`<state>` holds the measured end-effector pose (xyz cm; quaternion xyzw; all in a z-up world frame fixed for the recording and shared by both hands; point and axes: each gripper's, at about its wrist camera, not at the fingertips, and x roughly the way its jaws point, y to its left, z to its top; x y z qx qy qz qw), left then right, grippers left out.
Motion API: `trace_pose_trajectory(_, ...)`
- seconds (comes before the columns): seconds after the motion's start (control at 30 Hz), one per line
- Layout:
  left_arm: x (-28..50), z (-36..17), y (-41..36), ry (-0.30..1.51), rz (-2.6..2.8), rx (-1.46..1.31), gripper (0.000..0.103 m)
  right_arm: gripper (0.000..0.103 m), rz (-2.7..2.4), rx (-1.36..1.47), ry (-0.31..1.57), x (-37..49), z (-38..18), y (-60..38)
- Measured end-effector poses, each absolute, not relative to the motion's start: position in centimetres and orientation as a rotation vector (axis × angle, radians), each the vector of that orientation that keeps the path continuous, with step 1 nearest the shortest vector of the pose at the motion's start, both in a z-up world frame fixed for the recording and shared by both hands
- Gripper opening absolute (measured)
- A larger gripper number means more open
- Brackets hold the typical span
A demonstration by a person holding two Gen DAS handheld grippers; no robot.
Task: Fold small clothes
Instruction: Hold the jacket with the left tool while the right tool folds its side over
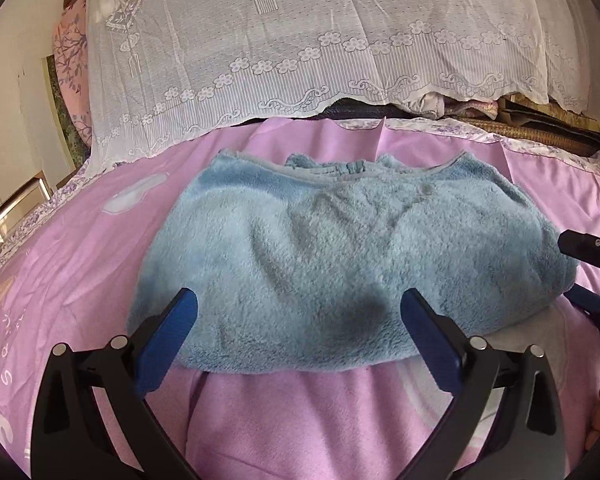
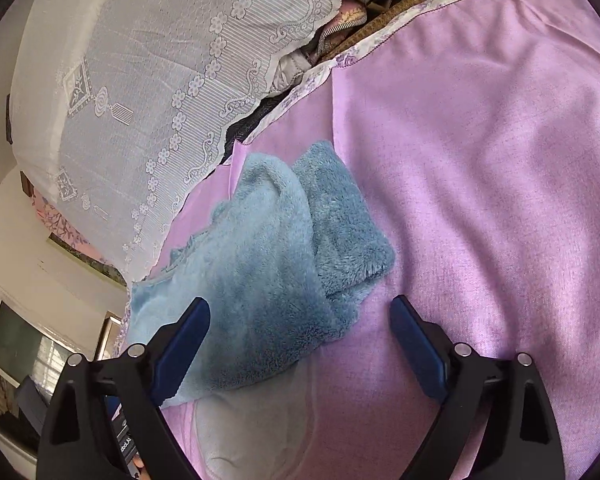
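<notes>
A wide pink bedsheet (image 1: 80, 240) is spread flat, evidently serving as the folding surface, with a white lace cover (image 1: 260, 40) draped over stacked bedding at its far edge, kept clear of the work. Near the middle of the sheet, close to the lace, a blue fleece garment (image 1: 340, 248) is laid with its neckline turned away and its near hem facing the grippers; the placement seems chosen so that both tools can reach it from the near side. In the right wrist view a darker sleeve or side panel (image 2: 340, 224) is seen doubled against the body of the garment, which suggests a fold is partly made. The left gripper (image 1: 300, 320) is held over the near hem with its blue pads spread wide and nothing pinched between them, probably poised to take the hem. The right gripper (image 2: 300, 328) is likewise held apart and empty, angled at the garment's right side, where the lower corner lies between its fingers without being pressed; the edge is judged to be its next hold.
</notes>
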<state>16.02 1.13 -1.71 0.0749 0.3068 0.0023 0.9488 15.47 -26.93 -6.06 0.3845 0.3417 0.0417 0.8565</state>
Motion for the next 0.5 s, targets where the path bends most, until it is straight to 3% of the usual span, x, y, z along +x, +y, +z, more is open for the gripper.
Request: trace_pose_trajectory(0.5,22.3,-3.5,-2.9,0.717,-0.017,0.017,0.099,0.093,0.076,0.782,0.751,20.2,-6.2,-27.1)
